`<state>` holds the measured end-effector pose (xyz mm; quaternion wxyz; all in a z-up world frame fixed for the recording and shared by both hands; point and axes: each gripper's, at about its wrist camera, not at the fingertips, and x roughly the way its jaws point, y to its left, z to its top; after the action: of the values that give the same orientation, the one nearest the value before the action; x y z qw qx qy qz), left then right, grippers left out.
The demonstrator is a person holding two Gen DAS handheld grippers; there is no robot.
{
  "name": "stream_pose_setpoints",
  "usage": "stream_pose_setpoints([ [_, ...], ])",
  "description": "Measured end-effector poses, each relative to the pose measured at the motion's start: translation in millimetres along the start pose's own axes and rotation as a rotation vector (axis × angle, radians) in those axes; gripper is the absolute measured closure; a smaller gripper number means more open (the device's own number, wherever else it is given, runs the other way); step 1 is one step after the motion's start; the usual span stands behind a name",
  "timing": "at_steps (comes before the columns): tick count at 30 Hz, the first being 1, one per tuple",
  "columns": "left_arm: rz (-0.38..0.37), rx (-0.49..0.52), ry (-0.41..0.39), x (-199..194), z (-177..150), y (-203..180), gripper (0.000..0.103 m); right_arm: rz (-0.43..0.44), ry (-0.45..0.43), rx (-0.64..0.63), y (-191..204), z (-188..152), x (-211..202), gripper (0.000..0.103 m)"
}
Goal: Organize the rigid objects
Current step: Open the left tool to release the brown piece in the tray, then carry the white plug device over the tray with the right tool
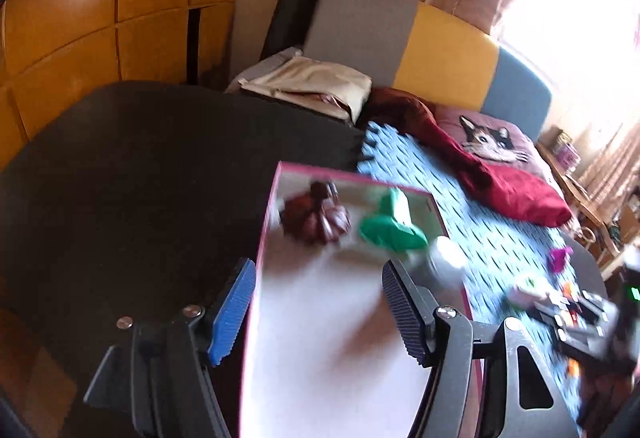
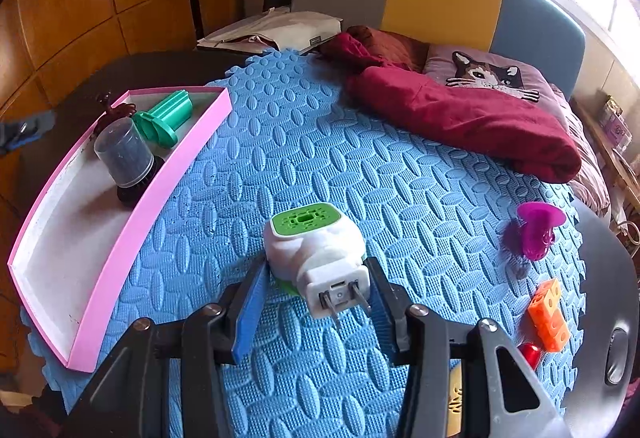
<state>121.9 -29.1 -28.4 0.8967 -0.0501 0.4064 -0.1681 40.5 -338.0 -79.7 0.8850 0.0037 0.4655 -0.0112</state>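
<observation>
In the right wrist view my right gripper [image 2: 316,298] is open, its fingers either side of a white and green plug-in device [image 2: 316,254] lying on the blue foam mat [image 2: 360,165]. A pink tray [image 2: 120,238] at the left holds a green part [image 2: 164,115], a clear-capped dark jar [image 2: 126,157] and a dark brown piece [image 2: 116,109]. In the blurred left wrist view my left gripper [image 1: 316,314] is open and empty over the tray [image 1: 320,318], near the green part [image 1: 390,226] and the brown piece [image 1: 316,215].
A magenta part [image 2: 536,230], an orange block [image 2: 548,314] and a red piece [image 2: 530,354] lie on the mat at the right. A red blanket [image 2: 460,113] and a cat cushion [image 2: 488,75] lie behind. A dark table [image 1: 140,177] is left of the tray.
</observation>
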Motion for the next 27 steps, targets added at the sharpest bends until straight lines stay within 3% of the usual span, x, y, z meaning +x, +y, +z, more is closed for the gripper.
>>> stream_pose_setpoints([
  [7, -0.037, 0.001, 0.021, -28.3, -41.2, -5.7, 0.035, -0.012, 0.019, -0.033, 2.9, 8.4, 6.4, 0.051],
  [16, -0.047, -0.006, 0.032, -41.5, -58.8, -7.5, 0.031, -0.046, 0.073, -0.126, 11.7, 21.1, 24.8, 0.037],
  [22, -0.05, -0.011, 0.03, -45.3, -61.1, -8.1, 0.031, -0.097, 0.128, -0.244, 19.7, 24.2, 33.9, 0.037],
  [27, -0.04, -0.003, 0.032, -47.5, -63.1, -9.6, 0.031, -0.077, 0.138, -0.254, 21.3, 16.2, 33.8, 0.04],
])
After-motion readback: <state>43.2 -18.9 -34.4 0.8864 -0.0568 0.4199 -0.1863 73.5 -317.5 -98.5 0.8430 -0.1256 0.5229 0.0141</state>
